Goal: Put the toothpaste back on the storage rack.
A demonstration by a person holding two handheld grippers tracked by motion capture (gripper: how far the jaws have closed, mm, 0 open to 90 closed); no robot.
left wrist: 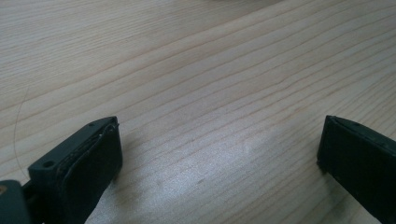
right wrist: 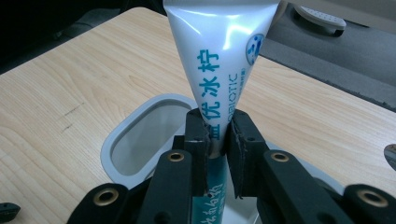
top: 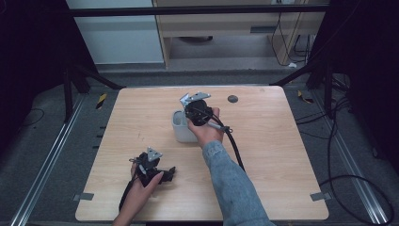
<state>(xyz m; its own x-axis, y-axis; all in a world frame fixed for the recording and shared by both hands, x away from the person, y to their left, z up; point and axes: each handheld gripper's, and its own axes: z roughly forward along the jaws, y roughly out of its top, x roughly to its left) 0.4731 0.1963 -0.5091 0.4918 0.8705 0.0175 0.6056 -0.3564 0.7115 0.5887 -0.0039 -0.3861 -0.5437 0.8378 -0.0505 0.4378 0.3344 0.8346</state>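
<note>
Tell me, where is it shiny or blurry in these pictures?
Right gripper view: white glare on the tube, which the right gripper pinches over the cup. Left gripper view: a pale sheen on the table, jaws soft-edged. High view: dark corners.

The white squeeze tube with teal print (right wrist: 219,60) looks like glossy, smooth plastic. The oval grey cup (right wrist: 122,136) is matt plastic. The pale wooden table (left wrist: 196,70) has fine grain and a soft sheen; the black rubbery gripper pads (left wrist: 88,172) look dull.
</note>
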